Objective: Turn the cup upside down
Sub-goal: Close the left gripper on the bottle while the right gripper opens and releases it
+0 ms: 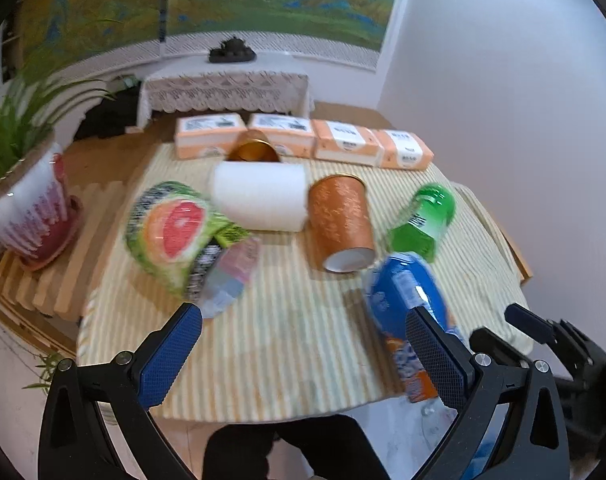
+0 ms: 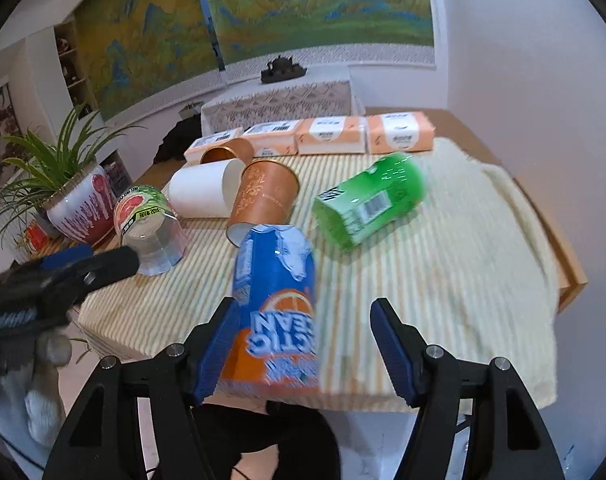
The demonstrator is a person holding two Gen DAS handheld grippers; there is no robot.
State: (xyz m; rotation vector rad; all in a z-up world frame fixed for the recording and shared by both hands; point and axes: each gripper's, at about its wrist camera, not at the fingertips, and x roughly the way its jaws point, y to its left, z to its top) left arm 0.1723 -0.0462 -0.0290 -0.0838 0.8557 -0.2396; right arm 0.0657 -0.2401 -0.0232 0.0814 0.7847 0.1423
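Observation:
Several cups lie on their sides on a striped cloth [image 1: 287, 344]. A blue and orange cup [image 2: 275, 300] [image 1: 403, 300] lies at the front edge. It sits between the fingers of my open right gripper [image 2: 305, 304], close to the left finger and apart from the right one. An orange patterned cup [image 1: 339, 220] [image 2: 263, 200], a white cup [image 1: 259, 196] [image 2: 203, 194], a green cup [image 1: 423, 216] [image 2: 367, 204] and a clear grapefruit-label cup [image 1: 171, 232] [image 2: 147, 224] lie behind. My left gripper [image 1: 303, 316] is open over the front of the cloth, holding nothing.
A copper cup [image 1: 255, 150] lies at the back before a row of orange tissue packs [image 1: 343, 142]. A potted plant [image 1: 27, 208] stands on a slatted mat at the left. The table ends near the white wall on the right. Both views are motion-blurred.

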